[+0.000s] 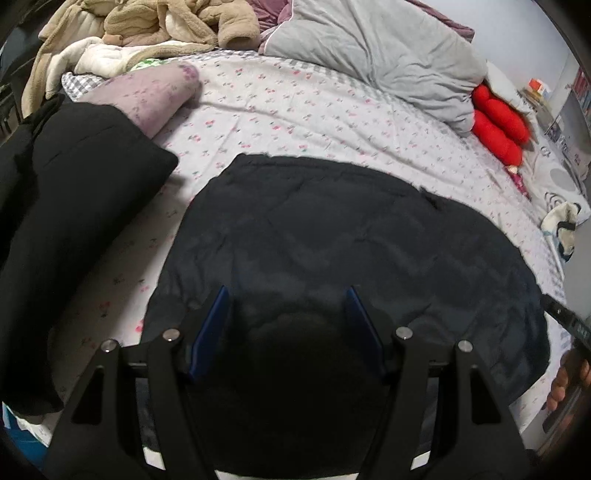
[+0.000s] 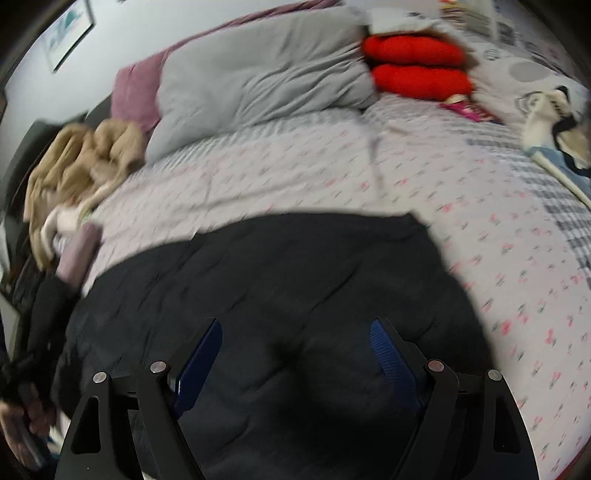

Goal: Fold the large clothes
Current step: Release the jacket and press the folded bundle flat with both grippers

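Note:
A large dark navy padded garment [image 1: 332, 236] lies spread flat on the floral bed sheet [image 1: 295, 110]. It also shows in the right wrist view [image 2: 277, 280]. My left gripper [image 1: 286, 295] is open, its blue-padded fingers above the garment's near edge with nothing between them. My right gripper [image 2: 295, 328] is open over the same garment's near part, empty. The right wrist view is blurred.
A black garment [image 1: 66, 221] lies at the left beside a rolled purple cloth [image 1: 155, 96]. A beige fleece heap [image 1: 155, 29], a grey duvet [image 1: 388, 55] and a red plush toy [image 1: 498, 125] lie at the far side. Small clothes [image 2: 554, 122] lie far right.

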`<state>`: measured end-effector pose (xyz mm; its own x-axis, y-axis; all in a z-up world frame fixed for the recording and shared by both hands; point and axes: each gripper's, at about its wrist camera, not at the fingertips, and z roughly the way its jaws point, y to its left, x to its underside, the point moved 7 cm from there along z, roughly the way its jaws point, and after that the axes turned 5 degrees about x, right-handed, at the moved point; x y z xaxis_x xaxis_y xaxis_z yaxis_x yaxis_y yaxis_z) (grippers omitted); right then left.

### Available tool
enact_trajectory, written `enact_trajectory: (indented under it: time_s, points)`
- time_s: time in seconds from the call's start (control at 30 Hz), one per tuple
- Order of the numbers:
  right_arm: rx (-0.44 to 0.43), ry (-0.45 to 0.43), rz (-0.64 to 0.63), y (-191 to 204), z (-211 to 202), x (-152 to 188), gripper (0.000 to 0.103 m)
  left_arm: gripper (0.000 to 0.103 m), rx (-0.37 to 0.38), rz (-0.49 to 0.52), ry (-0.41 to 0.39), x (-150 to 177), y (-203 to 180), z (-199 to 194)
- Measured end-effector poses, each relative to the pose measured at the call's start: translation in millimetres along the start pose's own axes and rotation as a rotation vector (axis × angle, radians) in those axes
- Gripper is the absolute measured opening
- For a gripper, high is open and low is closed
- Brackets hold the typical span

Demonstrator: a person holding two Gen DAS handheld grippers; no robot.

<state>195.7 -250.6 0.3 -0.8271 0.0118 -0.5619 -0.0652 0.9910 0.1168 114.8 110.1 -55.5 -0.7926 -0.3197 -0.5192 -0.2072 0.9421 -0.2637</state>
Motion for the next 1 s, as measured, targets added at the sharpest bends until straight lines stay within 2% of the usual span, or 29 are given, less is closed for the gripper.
enact_trajectory:
  time_s: [0.2, 0.33, 0.63, 0.73, 0.83, 1.0]
  points:
    - [0.069, 0.090, -0.097, 22, 28, 34, 0.084, 0.066, -0.025, -0.041, 0.061, 21, 22, 17]
    - [0.088, 0.111, -0.072, 13, 41, 39, 0.084, 0.067, -0.072, -0.033, 0.058, 25, 32, 27]
    - [0.107, 0.171, -0.056, 8, 68, 51, 0.084, 0.067, -0.081, -0.023, 0.074, 29, 37, 33]
    - [0.115, 0.166, -0.059, 9, 63, 51, 0.084, 0.067, -0.070, -0.062, 0.063, 26, 44, 18]
    - [0.113, 0.139, -0.034, 9, 52, 44, 0.084, 0.067, -0.027, -0.114, 0.027, 26, 52, -10]
    - [0.052, 0.026, 0.020, 12, 10, 25, 0.084, 0.068, 0.036, -0.204, 0.051, 48, 67, -36]
